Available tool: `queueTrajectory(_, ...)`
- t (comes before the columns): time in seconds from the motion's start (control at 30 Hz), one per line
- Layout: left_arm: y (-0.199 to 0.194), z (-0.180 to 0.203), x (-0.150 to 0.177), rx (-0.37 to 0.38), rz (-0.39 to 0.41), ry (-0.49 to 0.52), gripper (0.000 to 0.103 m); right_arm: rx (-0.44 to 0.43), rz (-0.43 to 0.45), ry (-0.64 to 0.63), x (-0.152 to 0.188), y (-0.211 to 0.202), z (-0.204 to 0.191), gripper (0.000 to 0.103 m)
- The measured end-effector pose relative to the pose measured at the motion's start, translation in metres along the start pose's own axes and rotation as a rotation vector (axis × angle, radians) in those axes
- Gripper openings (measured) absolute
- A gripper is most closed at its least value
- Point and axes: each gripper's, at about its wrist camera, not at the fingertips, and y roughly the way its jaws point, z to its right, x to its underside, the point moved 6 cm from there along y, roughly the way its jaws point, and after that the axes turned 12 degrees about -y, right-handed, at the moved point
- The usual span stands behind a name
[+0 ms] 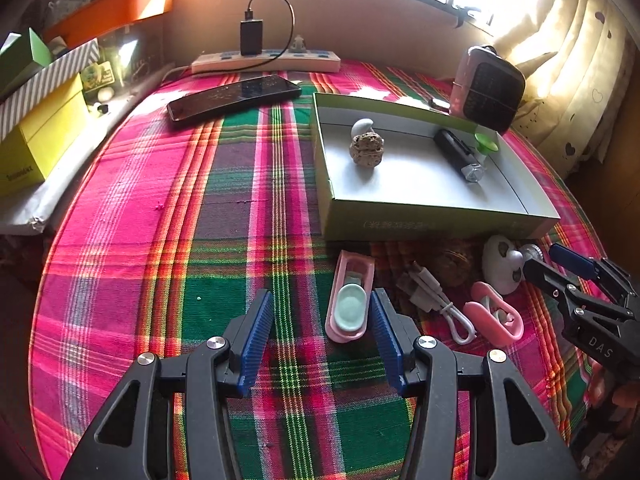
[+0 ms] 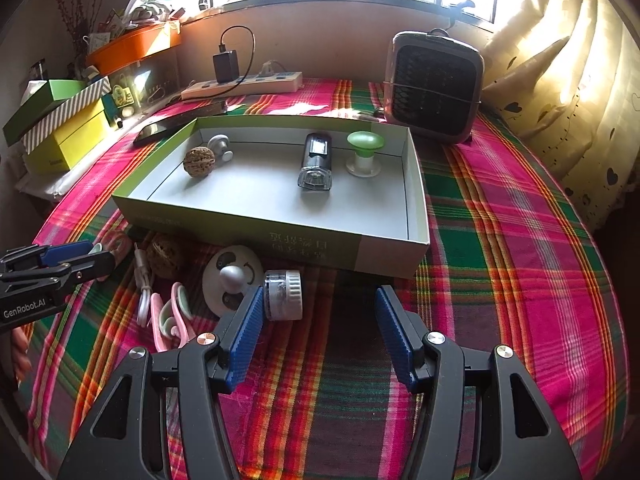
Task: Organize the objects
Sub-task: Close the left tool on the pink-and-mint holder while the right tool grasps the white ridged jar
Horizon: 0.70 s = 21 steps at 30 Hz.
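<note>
Jaws of both the left gripper (image 1: 322, 336) and right gripper (image 2: 320, 332) stand wide apart, gripping nothing, above the plaid-covered bench (image 1: 160, 264). Sorting looks part done: a walnut (image 2: 197, 162), white clip (image 2: 221, 145), bike light (image 2: 316, 160) and green knob (image 2: 365, 152) sit in the cardboard tray (image 2: 384, 256) mid-frame. Left outside, along its near wall: pink case (image 1: 350, 300), cable (image 1: 436, 300), panda-faced disc (image 2: 236, 276), small jar (image 2: 284, 294). The case's long axis runs up-frame, toward the tray.

Walnut (image 2: 199, 162), flashlight (image 2: 316, 162) in box (image 2: 384, 258); jar (image 2: 283, 295) before it.
</note>
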Motion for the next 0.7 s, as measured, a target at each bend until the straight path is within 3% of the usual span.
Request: queueTrajectory(0.7,0.006,0.004,-0.004,-0.027,0.030,0.051,0.048,-0.002,-0.059,-0.029,-0.002,0.015,-0.003,0.057)
